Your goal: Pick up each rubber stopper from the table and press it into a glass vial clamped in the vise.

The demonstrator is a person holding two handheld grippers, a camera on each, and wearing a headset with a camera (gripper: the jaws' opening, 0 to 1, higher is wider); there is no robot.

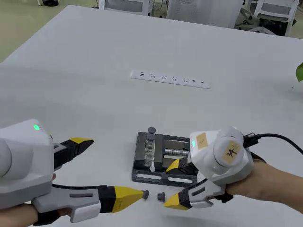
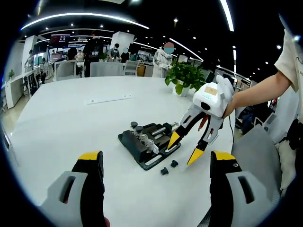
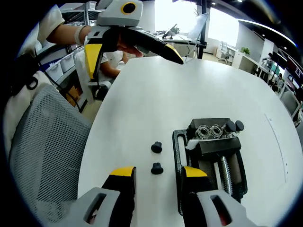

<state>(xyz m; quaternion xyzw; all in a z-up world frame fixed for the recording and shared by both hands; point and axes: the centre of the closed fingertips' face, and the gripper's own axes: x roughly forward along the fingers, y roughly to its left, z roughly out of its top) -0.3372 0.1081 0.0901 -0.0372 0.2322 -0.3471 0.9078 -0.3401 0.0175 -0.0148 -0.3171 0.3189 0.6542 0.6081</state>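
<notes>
My right gripper (image 3: pixel 157 171) is spread open and holds nothing. In the right gripper view the near stopper (image 3: pixel 156 168) lies on the surface just in front of its tips, with the far stopper (image 3: pixel 156 147) a little beyond at 12 o'clock. My left gripper (image 1: pixel 116 167) is spread open and empty too. In the head view its lower tip is very close to the far stopper, but I cannot tell if it touches. The vise (image 3: pixel 210 156) sits at 3 o'clock from the loose stoppers, just beside them. It clamps a row of four vials (image 3: pixel 203 131): two look open, and the two at the 3 o'clock end have black tops on. I think the job now is to pick up the near stopper. To do it well, I should put one tip on each side of it and squeeze softly so it does not pop out. I should hold the fat end so the thin end can go into an open vial, then push straight down, since glass can break. The surface (image 1: pixel 94 71) is wide, pale and smooth. A white power strip (image 1: pixel 170 79) lies at 12 o'clock from the vise, well apart. In the left gripper view a green plant (image 2: pixel 182 75) stands at the far edge, with people (image 2: pixel 94 45) farther back in a big room.
</notes>
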